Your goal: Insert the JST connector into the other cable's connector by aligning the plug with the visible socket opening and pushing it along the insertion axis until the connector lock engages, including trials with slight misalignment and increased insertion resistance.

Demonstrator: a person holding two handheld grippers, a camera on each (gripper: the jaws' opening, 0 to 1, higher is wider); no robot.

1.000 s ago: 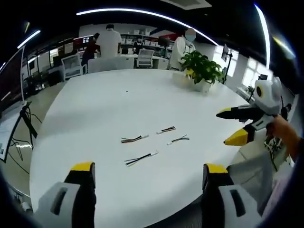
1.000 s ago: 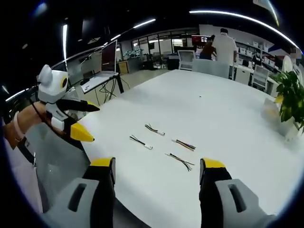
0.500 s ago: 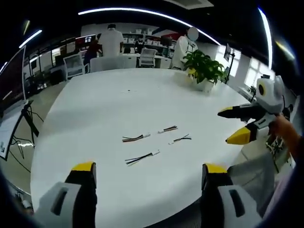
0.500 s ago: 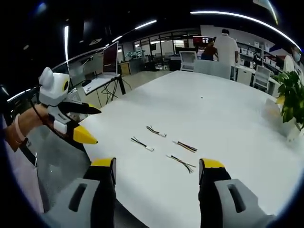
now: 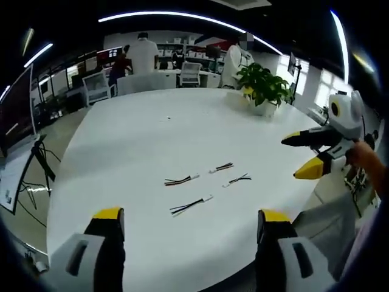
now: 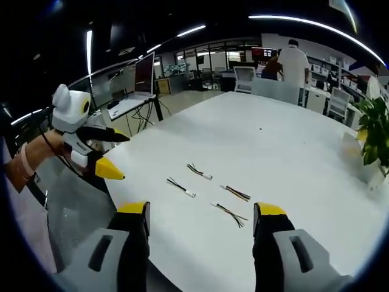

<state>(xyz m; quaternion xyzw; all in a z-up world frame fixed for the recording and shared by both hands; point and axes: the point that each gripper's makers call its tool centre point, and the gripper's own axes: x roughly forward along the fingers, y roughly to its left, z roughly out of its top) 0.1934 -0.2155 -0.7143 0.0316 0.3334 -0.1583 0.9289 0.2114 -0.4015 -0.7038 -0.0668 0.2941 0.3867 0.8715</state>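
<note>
Several short wire leads with small white JST connectors lie loose on the white table (image 5: pixel 140 134). In the left gripper view they are one lead (image 5: pixel 181 180), a second (image 5: pixel 222 167), a third (image 5: pixel 239 179) and the nearest (image 5: pixel 190 205). My left gripper (image 5: pixel 191 216) hovers open near the table's front edge, short of the leads, holding nothing. My right gripper (image 5: pixel 301 155) is at the right, open and off the table's side. In the right gripper view the leads (image 6: pixel 199 171) (image 6: pixel 181 187) (image 6: pixel 236 193) (image 6: pixel 230 213) lie ahead of my open right gripper (image 6: pixel 200 210). The left gripper (image 6: pixel 115 156) stands open at the left, held by a hand.
A potted plant (image 5: pixel 262 88) stands at the table's far right side, also visible as the plant (image 6: pixel 377 131). Chairs (image 5: pixel 97 85) and standing people (image 5: pixel 143 52) are beyond the far edge. A monitor on a stand (image 6: pixel 144 73) is off the table's side.
Both views have shifted slightly with the hands, so the leads sit a little differently in frame. The leads lie as before, and both grippers stay open and empty.
</note>
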